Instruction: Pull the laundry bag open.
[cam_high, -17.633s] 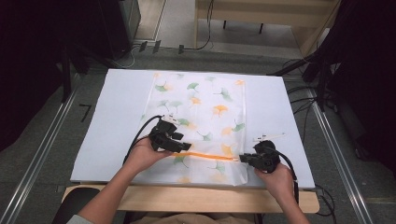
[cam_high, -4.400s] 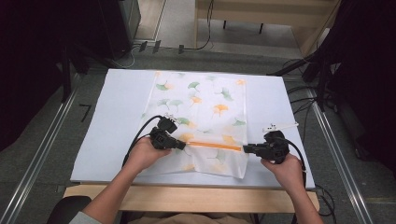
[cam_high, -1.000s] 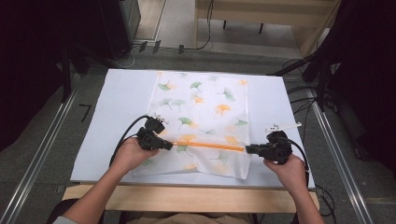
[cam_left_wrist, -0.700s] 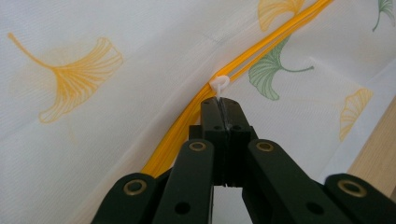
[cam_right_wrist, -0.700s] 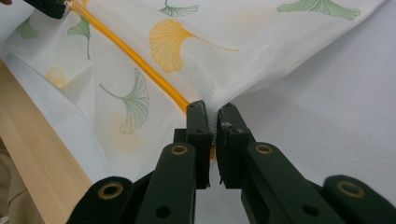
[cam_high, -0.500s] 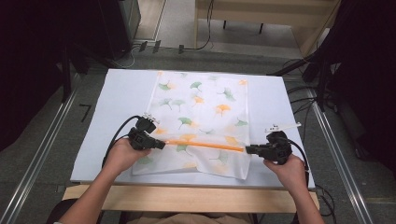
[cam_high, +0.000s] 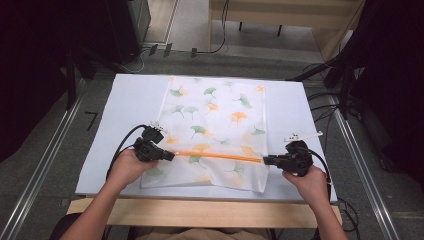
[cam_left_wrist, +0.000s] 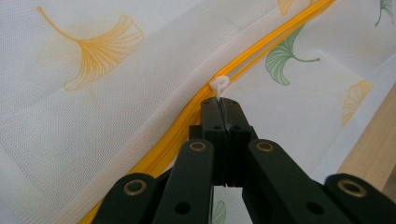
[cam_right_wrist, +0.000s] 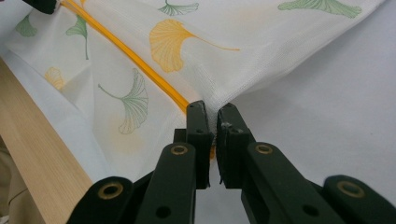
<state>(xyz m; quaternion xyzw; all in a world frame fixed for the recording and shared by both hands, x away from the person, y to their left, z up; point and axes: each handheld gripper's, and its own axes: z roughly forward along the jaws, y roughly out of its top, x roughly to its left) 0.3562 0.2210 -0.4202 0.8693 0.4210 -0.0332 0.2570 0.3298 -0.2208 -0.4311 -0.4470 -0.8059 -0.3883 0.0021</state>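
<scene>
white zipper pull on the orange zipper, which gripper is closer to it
Left. The left gripper is shut on the white zipper pull; the right gripper pinches the mesh bag at the zipper's far end.

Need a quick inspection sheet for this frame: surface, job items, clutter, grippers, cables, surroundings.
Surface: white mat on a wooden table.
Job's things: mesh bag with ginkgo print lies flat; orange zipper runs across its near part; white zipper pull sits near the left end.
Clutter: nothing seen.
Grippers: left gripper shut on the zipper pull; right gripper shut on the bag's edge by the zipper end.
Cables: black, trailing from both grippers; more on the floor.
Surroundings: metal rails, dark equipment, wooden furniture behind.
</scene>
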